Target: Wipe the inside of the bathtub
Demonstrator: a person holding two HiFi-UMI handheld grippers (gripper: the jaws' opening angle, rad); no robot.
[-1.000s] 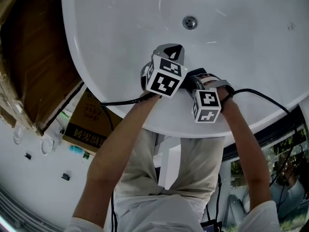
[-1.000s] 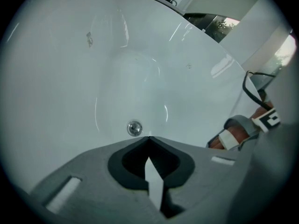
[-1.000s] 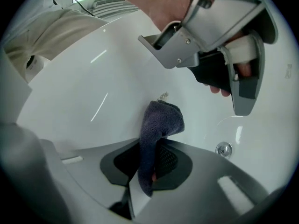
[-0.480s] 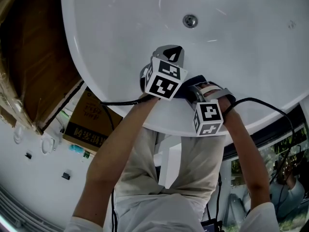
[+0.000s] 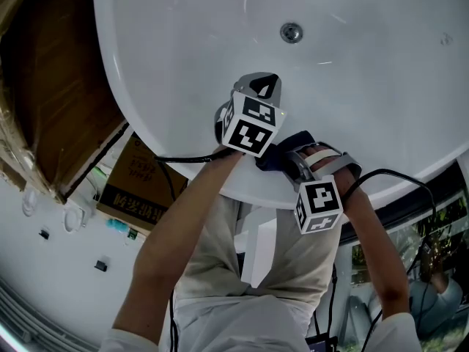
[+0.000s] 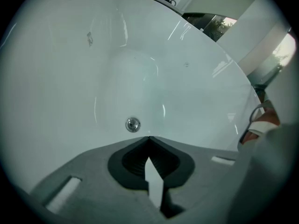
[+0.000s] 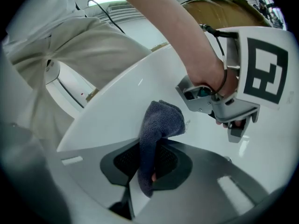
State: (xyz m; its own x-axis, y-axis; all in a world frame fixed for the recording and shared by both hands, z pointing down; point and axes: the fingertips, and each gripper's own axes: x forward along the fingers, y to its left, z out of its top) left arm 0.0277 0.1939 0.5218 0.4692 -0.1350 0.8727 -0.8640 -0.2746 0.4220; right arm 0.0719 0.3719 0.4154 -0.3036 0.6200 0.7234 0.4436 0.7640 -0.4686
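Observation:
A white bathtub (image 5: 183, 42) fills the top of the head view, with a round metal drain (image 5: 291, 32) in its floor. My right gripper (image 5: 282, 152) is shut on a dark blue cloth (image 7: 156, 129), which lies against the tub's near wall just inside the rim. In the right gripper view the cloth bulges out past the jaws onto the white surface. Beside it, slightly further in, my left gripper (image 5: 256, 86) hangs over the tub with its jaws shut and nothing between them. The left gripper view looks down at the tub (image 6: 70, 78) and the drain (image 6: 133, 124).
A large brown cardboard sheet (image 5: 51, 86) leans at the tub's left end, with a printed cardboard box (image 5: 135, 189) below it. Black cables (image 5: 183, 156) trail from both grippers over the rim. A white block (image 5: 256, 248) stands by the person's legs.
My right gripper has slid the cloth down and right, towards the near rim. The left gripper has barely moved.

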